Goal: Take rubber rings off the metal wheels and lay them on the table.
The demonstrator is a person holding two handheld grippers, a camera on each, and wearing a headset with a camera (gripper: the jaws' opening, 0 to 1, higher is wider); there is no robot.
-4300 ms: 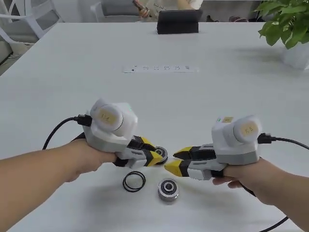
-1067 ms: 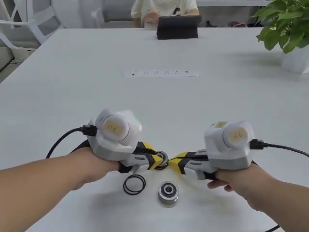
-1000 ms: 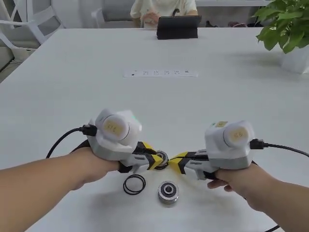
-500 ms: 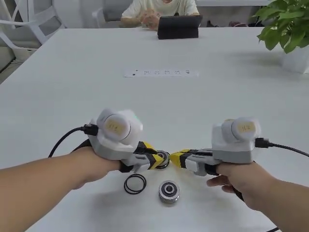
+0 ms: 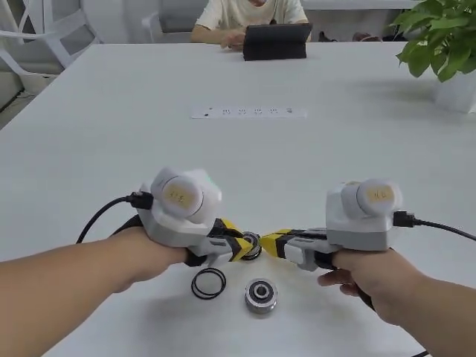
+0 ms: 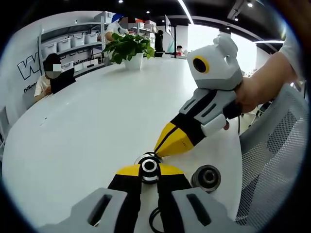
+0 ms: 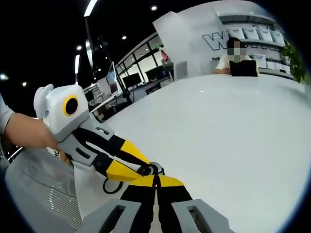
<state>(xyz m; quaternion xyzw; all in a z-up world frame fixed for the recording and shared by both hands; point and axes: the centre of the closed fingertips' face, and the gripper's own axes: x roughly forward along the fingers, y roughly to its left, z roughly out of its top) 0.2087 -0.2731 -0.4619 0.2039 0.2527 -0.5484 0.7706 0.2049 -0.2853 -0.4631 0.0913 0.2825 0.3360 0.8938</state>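
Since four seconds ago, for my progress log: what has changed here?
The right gripper moved in toward the left gripper, closed its open jaws, and now has its tips at the rim of the wheel held there. The left gripper kept its grip on that wheel; the loose rings and the second wheel lie unmoved on the table.

Spotted a white power strip (image 5: 248,112) well ahead of the left tool (image 5: 248,246) and right tool (image 5: 268,239); farther ahead, a dark tablet (image 5: 275,42) before a seated person (image 5: 248,13); far ahead-right, a leafy plant (image 5: 439,37).
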